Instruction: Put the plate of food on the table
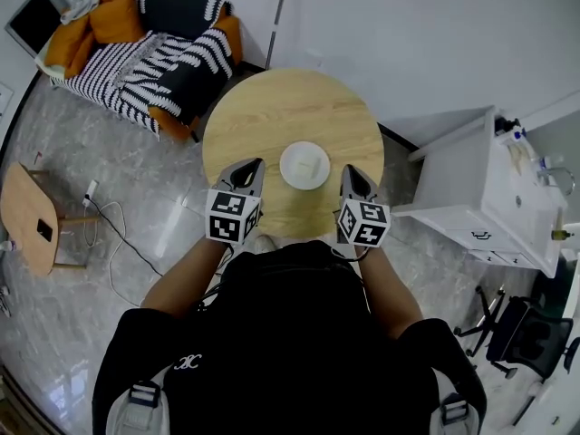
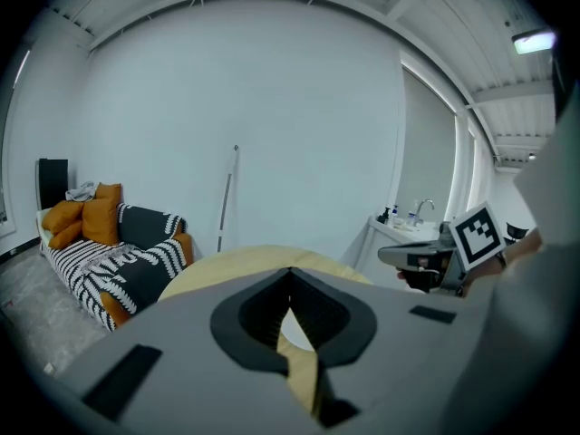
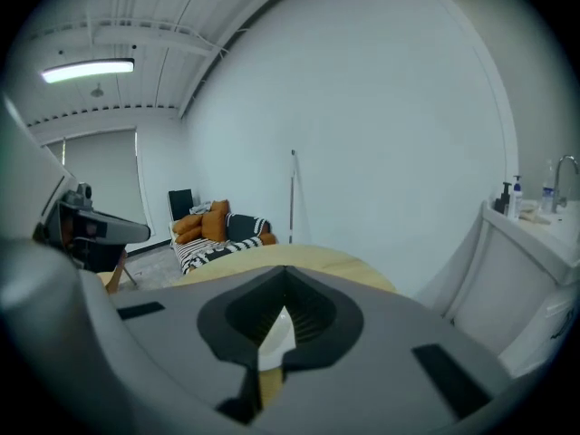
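A white plate (image 1: 304,165) with something pale on it rests near the middle of the round wooden table (image 1: 272,107). My left gripper (image 1: 249,166) hovers just left of the plate and my right gripper (image 1: 352,172) just right of it, both over the table's near half. Neither touches the plate. In the left gripper view the jaws (image 2: 290,272) meet at their tips, with a sliver of plate (image 2: 294,333) showing through the gap below them. The right gripper view shows the same: jaws (image 3: 285,270) closed together, plate (image 3: 275,338) behind them. Nothing is held by either.
A sofa (image 1: 154,53) with orange cushions and a striped blanket stands at the back left. A white cabinet with a sink (image 1: 489,198) flanks the table's right. A small wooden side table (image 1: 32,216) and a floor cable (image 1: 113,229) lie to the left; an office chair (image 1: 521,333) sits at the lower right.
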A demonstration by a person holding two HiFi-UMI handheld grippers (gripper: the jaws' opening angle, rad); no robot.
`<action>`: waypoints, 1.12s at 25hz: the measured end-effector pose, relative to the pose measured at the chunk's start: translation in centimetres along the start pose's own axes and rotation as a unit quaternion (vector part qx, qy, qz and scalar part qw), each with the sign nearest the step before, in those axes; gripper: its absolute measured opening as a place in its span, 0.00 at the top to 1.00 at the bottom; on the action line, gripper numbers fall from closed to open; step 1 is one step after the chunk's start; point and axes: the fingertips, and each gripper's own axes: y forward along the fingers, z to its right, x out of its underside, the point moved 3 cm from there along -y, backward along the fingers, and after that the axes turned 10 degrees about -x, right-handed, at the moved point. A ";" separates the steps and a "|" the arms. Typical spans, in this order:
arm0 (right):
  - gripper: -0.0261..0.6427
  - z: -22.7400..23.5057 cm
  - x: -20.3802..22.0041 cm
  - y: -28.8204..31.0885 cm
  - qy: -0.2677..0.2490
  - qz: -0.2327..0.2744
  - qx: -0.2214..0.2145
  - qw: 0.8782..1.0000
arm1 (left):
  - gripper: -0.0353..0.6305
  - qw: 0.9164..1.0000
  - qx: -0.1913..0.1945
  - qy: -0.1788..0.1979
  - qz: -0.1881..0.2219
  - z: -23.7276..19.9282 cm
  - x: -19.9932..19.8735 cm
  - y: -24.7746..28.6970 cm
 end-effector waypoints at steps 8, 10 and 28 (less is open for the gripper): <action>0.95 -0.6 -4.4 -2.4 -0.049 0.058 -0.003 0.997 | 0.94 1.000 0.005 0.008 0.018 0.9 -1.3 0.3; 0.95 -0.6 -5.1 -2.9 -0.056 0.067 -0.005 0.996 | 0.94 1.000 0.006 0.009 0.019 1.2 -1.6 0.4; 0.95 -1.5 -4.6 -3.2 -0.029 0.054 -0.036 0.997 | 0.94 1.000 0.008 0.007 0.006 1.5 -1.1 0.0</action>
